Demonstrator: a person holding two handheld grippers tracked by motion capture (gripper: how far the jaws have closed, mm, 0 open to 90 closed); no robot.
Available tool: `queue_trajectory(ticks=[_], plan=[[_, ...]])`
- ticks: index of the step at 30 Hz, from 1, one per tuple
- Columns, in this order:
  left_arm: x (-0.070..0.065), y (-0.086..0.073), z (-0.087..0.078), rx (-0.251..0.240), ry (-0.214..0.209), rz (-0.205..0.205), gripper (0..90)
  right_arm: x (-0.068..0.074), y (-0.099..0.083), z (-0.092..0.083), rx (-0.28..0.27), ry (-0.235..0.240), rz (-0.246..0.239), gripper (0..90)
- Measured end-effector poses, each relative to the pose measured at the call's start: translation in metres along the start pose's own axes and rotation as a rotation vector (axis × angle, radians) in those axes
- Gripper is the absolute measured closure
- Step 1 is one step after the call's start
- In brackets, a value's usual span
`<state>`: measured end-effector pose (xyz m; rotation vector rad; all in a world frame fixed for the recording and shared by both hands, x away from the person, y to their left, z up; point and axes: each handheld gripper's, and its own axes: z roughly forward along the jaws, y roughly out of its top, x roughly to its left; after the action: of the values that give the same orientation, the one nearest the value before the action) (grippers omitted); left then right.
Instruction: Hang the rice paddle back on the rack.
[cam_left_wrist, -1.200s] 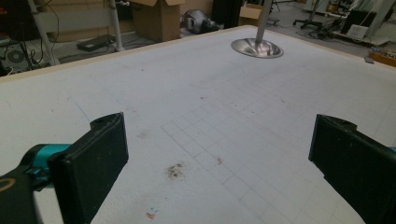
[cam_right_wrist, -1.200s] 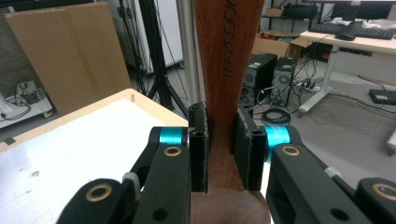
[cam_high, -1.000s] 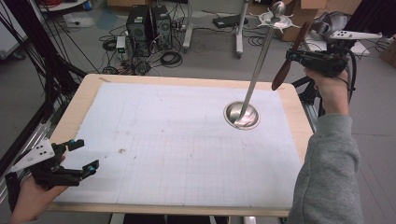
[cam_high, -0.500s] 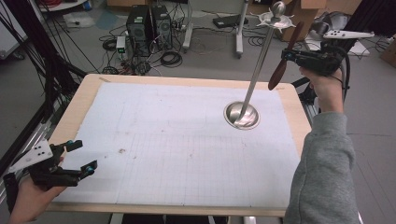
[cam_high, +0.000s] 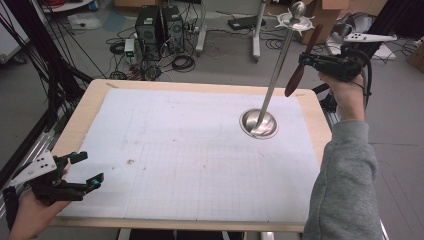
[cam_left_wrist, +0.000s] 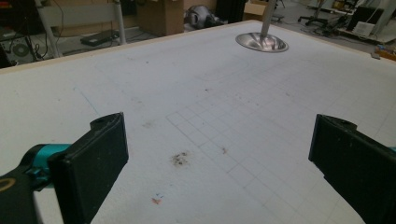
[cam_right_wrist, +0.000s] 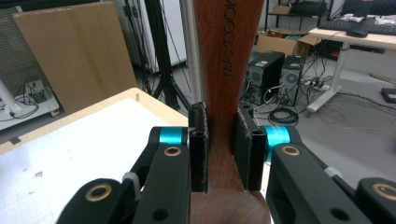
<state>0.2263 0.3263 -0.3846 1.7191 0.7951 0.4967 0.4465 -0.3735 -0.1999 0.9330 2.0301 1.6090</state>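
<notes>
Your right tongs (cam_high: 314, 59) pinch a dark wooden utensil (cam_high: 301, 62) by its handle, held in the air off the far right corner of the surface (cam_high: 90, 107), beside the metal stand (cam_high: 275, 75). Your left tongs (cam_high: 85, 170) sit spread wide over the near left corner, gripping nothing.

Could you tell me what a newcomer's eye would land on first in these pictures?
Probably the tall metal stand rising from its round base at the table's far right. Beside its top, the right gripper is shut on a brown wooden utensil held in the air. The left gripper hovers open over the near left corner.
</notes>
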Motion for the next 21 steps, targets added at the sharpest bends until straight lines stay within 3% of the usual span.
queue_trajectory(ticks=[6,12,21], plan=[[-0.0008,-0.0011,0.0020,0.007,-0.004,-0.001,5.1,-0.0011,-0.0011,0.0001,-0.011,-0.022,-0.007,75.6],[0.0009,-0.0028,0.0019,0.015,0.015,0.001,5.1,0.0019,-0.0018,-0.0007,-0.010,-0.040,-0.026,61.5],[-0.0027,-0.0006,0.0025,0.002,0.014,0.004,5.2,0.0014,-0.0097,-0.0065,0.009,-0.078,-0.007,31.8]])
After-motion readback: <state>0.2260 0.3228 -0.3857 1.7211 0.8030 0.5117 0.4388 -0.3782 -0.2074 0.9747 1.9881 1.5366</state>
